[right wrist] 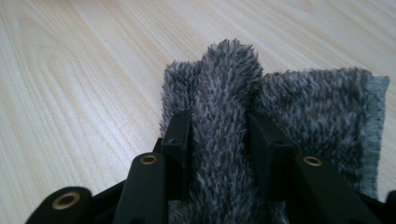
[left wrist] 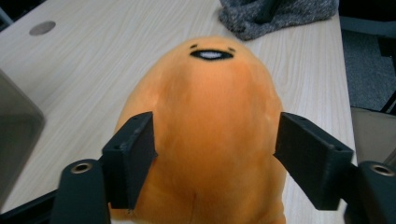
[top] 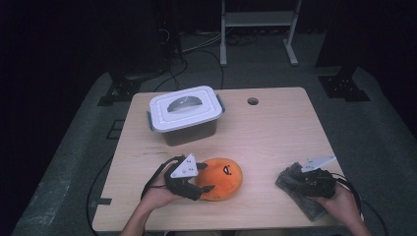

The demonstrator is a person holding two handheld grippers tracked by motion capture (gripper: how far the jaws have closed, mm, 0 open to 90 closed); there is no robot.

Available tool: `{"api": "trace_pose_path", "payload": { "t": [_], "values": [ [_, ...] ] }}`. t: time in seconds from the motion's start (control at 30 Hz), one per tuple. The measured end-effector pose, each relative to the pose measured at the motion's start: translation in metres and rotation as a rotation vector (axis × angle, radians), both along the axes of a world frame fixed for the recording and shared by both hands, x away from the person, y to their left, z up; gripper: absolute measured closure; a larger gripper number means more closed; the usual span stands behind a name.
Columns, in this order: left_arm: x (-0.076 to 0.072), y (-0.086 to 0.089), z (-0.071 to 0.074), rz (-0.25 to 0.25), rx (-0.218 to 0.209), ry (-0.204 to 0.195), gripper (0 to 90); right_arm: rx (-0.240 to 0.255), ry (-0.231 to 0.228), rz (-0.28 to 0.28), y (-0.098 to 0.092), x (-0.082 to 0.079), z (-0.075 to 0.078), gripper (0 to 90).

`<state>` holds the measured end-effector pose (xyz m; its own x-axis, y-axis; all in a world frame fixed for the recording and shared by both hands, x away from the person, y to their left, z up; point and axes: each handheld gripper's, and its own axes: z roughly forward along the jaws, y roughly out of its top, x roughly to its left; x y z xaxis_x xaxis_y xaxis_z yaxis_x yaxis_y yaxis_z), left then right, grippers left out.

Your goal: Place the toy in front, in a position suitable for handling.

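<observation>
An orange egg-shaped plush (top: 223,177) with a small black smiling face lies near the table's front edge, left of centre. My left gripper (top: 204,186) reaches it from the left. In the left gripper view the plush (left wrist: 212,93) sits between the two black pads (left wrist: 133,154). They flank its sides without denting it, so the gripper (left wrist: 215,149) is open. At the front right lies a grey fleecy cloth (top: 310,209). My right gripper (top: 297,179) is shut on a raised fold of that cloth (right wrist: 303,98), which is pinched between the jaws (right wrist: 218,130).
A dark plastic box with a white clip-on lid and grey handle (top: 184,110) stands at the table's back left. A round cable hole (top: 253,101) is near the far edge. Bare wooden tabletop (top: 275,137) lies between the two hands. A white metal frame (top: 258,19) stands behind the table.
</observation>
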<state>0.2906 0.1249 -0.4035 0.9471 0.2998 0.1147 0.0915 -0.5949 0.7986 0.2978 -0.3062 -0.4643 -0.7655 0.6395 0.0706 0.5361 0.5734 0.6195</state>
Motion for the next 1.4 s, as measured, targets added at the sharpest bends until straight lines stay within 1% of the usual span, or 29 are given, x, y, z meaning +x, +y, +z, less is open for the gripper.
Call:
{"api": "trace_pose_path", "payload": {
  "t": [0.07, 0.1, 0.13, 0.27, 0.3, 0.37, 0.4, 0.47, 0.5, 0.57, 0.6, 0.63, 0.67, 0.73, 0.77, 0.8, 0.83, 0.87, 0.9, 1.0, 1.1, 1.17, 1.2, 1.23, 1.3, 1.33, 1.4],
  "values": [
    [-0.001, 0.002, -0.003, 0.004, -0.004, 0.008, 26.8, 0.01, 0.006, -0.006, -0.001, 0.001, 0.0, 61.8],
    [-0.001, 0.004, -0.004, 0.007, 0.0, 0.01, 26.3, 0.011, 0.008, -0.008, -0.001, 0.001, 0.0, 62.4],
    [-0.001, 0.004, -0.005, 0.011, -0.007, 0.013, 25.2, 0.018, 0.012, -0.015, -0.002, 0.001, 0.0, 62.4],
    [0.003, 0.005, -0.009, 0.039, 0.002, 0.027, 20.5, 0.041, 0.016, -0.02, -0.004, 0.001, -0.002, 62.1],
    [0.005, 0.005, -0.011, 0.042, 0.011, 0.032, 19.8, 0.04, 0.01, -0.021, -0.004, 0.0, -0.002, 62.2],
    [0.007, 0.004, -0.016, 0.046, 0.014, 0.042, 20.0, 0.015, -0.006, -0.033, 0.0, -0.003, -0.001, 62.0],
    [0.008, 0.005, -0.018, 0.043, 0.01, 0.051, 20.0, 0.015, -0.006, -0.033, 0.0, -0.003, -0.001, 62.0],
    [0.009, 0.006, -0.021, 0.027, -0.003, 0.06, 26.3, -0.021, -0.02, -0.036, 0.004, -0.004, 0.0, 62.7],
    [0.008, 0.006, -0.022, 0.023, -0.005, 0.059, 31.0, -0.03, -0.016, -0.047, 0.005, -0.004, 0.001, 63.9],
    [0.007, 0.005, -0.026, 0.015, -0.009, 0.051, 39.3, -0.037, -0.011, -0.072, 0.006, -0.004, 0.002, 71.3],
    [0.007, 0.004, -0.027, 0.013, -0.015, 0.052, 41.7, -0.032, -0.005, -0.086, 0.005, -0.003, 0.002, 73.9],
    [0.007, 0.003, -0.027, 0.016, -0.023, 0.057, 43.2, -0.02, 0.014, -0.104, 0.004, -0.002, 0.002, 75.6],
    [0.007, 0.003, -0.027, 0.016, -0.023, 0.058, 44.4, 0.001, 0.046, -0.131, 0.003, -0.001, 0.003, 76.8],
    [0.008, 0.001, -0.027, 0.011, -0.031, 0.064, 46.7, 0.016, 0.081, -0.155, 0.0, 0.002, 0.005, 78.0],
    [0.008, -0.001, -0.027, 0.006, -0.037, 0.066, 47.9, 0.009, 0.075, -0.159, 0.0, 0.002, 0.007, 78.3],
    [0.008, -0.003, -0.026, -0.001, -0.04, 0.067, 48.9, 0.007, 0.059, -0.161, 0.0, 0.001, 0.009, 78.4],
    [0.008, -0.005, -0.026, -0.011, -0.041, 0.064, 49.4, 0.02, 0.047, -0.158, 0.0, 0.0, 0.013, 78.5],
    [0.008, -0.007, -0.025, -0.015, -0.04, 0.065, 49.9, 0.047, 0.033, -0.141, 0.001, -0.001, 0.019, 78.5],
    [0.009, -0.01, -0.024, -0.018, -0.042, 0.063, 50.2, 0.064, 0.021, -0.13, 0.003, -0.002, 0.023, 78.5],
    [0.011, -0.017, -0.022, -0.027, -0.054, 0.065, 51.2, 0.128, -0.028, -0.07, 0.015, -0.008, 0.041, 78.5],
    [0.013, -0.026, -0.02, -0.038, -0.06, 0.062, 51.7, 0.195, -0.071, 0.009, 0.035, -0.013, 0.057, 78.4],
    [0.013, -0.03, -0.019, -0.039, -0.056, 0.054, 51.5, 0.24, -0.095, 0.075, 0.054, -0.016, 0.066, 78.4],
    [0.012, -0.032, -0.018, -0.039, -0.052, 0.049, 51.4, 0.25, -0.099, 0.098, 0.061, -0.017, 0.068, 78.4],
    [0.012, -0.032, -0.018, -0.038, -0.046, 0.046, 51.1, 0.259, -0.109, 0.133, 0.073, -0.017, 0.071, 78.4],
    [0.011, -0.032, -0.018, -0.036, -0.04, 0.037, 50.8, 0.269, -0.116, 0.175, 0.09, -0.017, 0.072, 78.4],
    [0.011, -0.031, -0.019, -0.035, -0.033, 0.032, 50.5, 0.269, -0.116, 0.206, 0.101, -0.015, 0.072, 78.4],
    [0.01, -0.029, -0.019, -0.025, -0.026, 0.03, 49.0, 0.25, -0.118, 0.234, 0.116, -0.012, 0.071, 78.3]
  ]
}}
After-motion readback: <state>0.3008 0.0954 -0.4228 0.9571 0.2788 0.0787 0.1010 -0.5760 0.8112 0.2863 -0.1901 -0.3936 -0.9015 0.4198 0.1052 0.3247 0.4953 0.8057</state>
